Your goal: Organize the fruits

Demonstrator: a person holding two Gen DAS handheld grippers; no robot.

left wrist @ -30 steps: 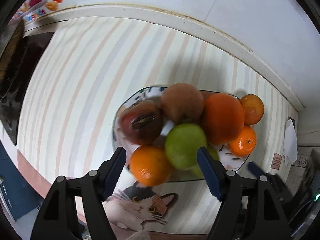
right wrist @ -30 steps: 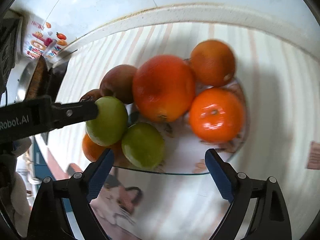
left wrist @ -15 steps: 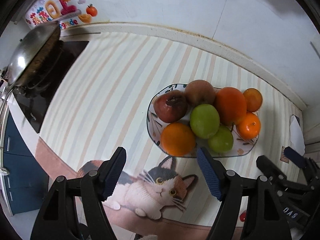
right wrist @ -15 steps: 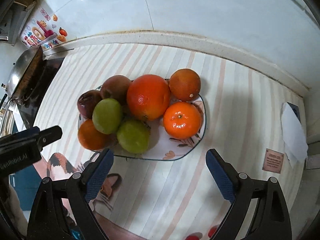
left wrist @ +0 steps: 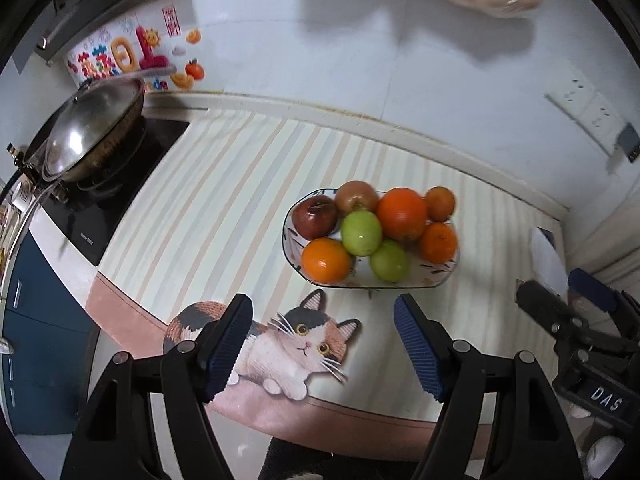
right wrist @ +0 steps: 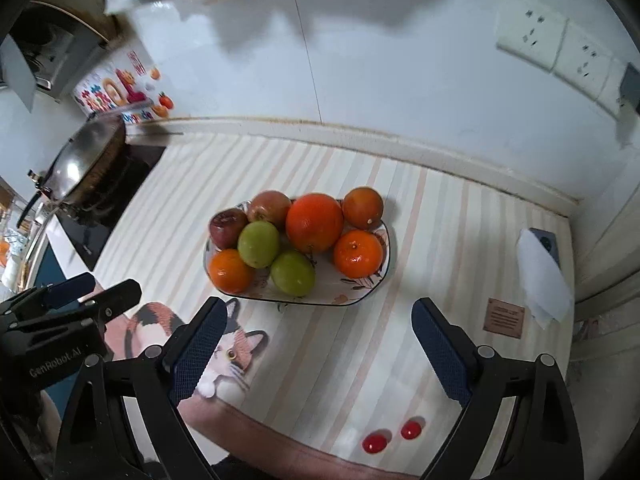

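Observation:
A patterned plate [left wrist: 440, 278] [right wrist: 360, 294] on the striped mat holds several fruits: a big orange [left wrist: 401, 213] [right wrist: 314, 222], two green fruits [left wrist: 361, 233] [right wrist: 258, 244], smaller oranges [left wrist: 326, 260] [right wrist: 357, 253], a dark red apple [left wrist: 314, 216] [right wrist: 228, 227] and a brownish apple [left wrist: 356, 197] [right wrist: 269, 207]. My left gripper [left wrist: 323, 342] is open and empty, well back from the plate near the counter's front edge. My right gripper [right wrist: 319, 350] is open and empty, also back from the plate. Each gripper shows in the other's view: the right one [left wrist: 568, 308], the left one [right wrist: 76, 294].
A lidded wok [left wrist: 82, 132] [right wrist: 86, 160] sits on a black cooktop [left wrist: 116, 200] at the far left. A cat picture [left wrist: 280, 340] is on the mat's front. White tissue [right wrist: 542, 280] and a small brown card [right wrist: 504, 317] lie at the right. Two small red fruits [right wrist: 394, 436] lie near the front edge.
Both grippers have pulled up and back from the plate, so the fruit looks smaller and more counter shows. The fruits have stayed on the plate.

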